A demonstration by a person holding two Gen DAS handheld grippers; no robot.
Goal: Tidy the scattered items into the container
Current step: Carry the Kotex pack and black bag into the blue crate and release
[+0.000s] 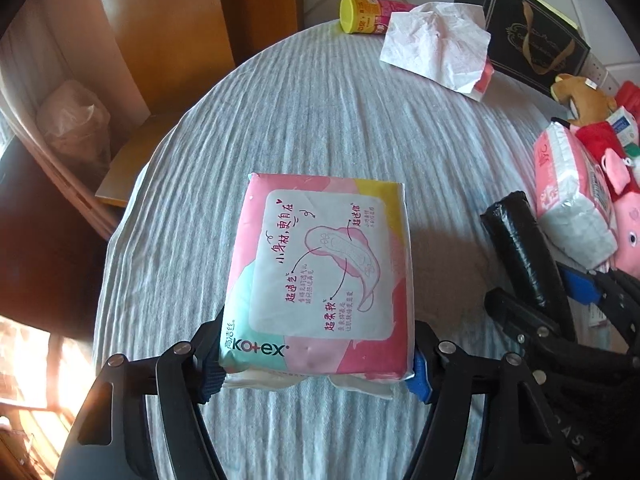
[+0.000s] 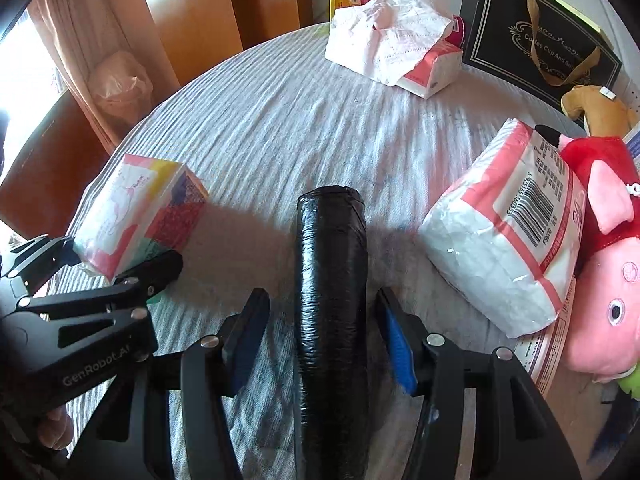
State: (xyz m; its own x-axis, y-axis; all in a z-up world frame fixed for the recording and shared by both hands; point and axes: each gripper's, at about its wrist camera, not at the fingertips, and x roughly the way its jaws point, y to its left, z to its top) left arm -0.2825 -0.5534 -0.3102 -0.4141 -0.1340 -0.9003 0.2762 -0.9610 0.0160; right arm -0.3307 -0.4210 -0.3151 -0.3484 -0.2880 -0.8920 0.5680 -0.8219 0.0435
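Low in both frames, the left gripper [image 1: 316,368] clamps the pad pack [image 1: 320,276]; the right gripper's [image 2: 320,340] jaws stand apart around the black roll [image 2: 332,280], not touching it.

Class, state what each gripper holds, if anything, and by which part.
Left gripper: fingers pinch the Kotex pack at its near end. Right gripper: open around the black roll, holding nothing.

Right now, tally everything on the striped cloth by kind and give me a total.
tissue packs: 2
pad pack: 1
black roll: 1
plush toys: 2
yellow-lidded canister: 1
black gift bag: 1
Total: 8
Half-hidden bits among the toys: not counted.
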